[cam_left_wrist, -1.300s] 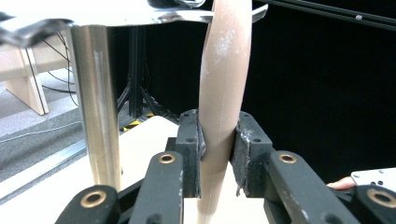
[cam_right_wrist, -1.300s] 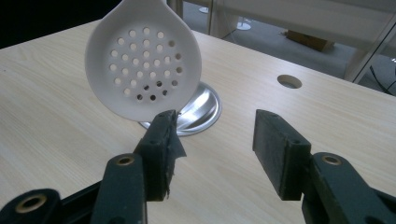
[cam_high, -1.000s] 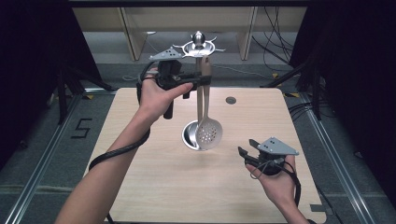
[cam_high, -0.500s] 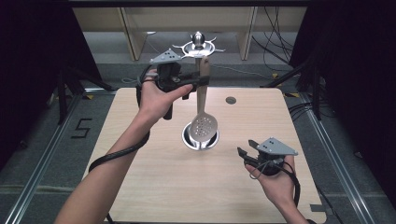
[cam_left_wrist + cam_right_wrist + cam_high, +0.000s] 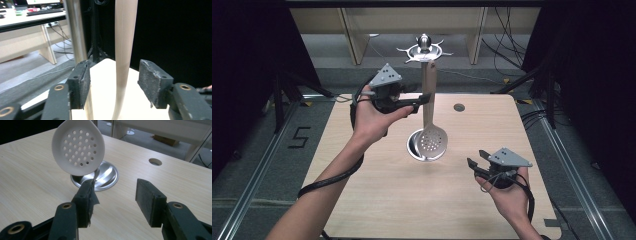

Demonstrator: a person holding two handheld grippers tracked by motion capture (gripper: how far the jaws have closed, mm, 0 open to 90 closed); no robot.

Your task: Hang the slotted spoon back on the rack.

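Observation:
A pale slotted spoon (image 5: pixel 432 141) hangs from the hooked top of a metal utensil stand (image 5: pixel 425 49), its perforated bowl (image 5: pixel 78 147) just above the stand's round steel base (image 5: pixel 107 176). My left gripper (image 5: pixel 424 99) is held up at mid-handle height. In the left gripper view it (image 5: pixel 113 80) is open, with the spoon's handle (image 5: pixel 123 50) between the jaws and apart from both pads; the stand's pole (image 5: pixel 75 30) runs just left of them. My right gripper (image 5: pixel 475 159) hovers low over the table's front right, open and holding nothing (image 5: pixel 116 195), pointed at the spoon bowl.
The light wooden table (image 5: pixel 377 200) has a small round hole (image 5: pixel 459 107) at its back right. Dark curtains flank both sides, and cables and desk legs lie on the floor behind the table. A black cable trails from each gripper.
My left hand and gripper have dropped lower and come slightly nearer along the spoon's handle. The spoon's bowl has swung a little left over the base. The right gripper has stayed put.

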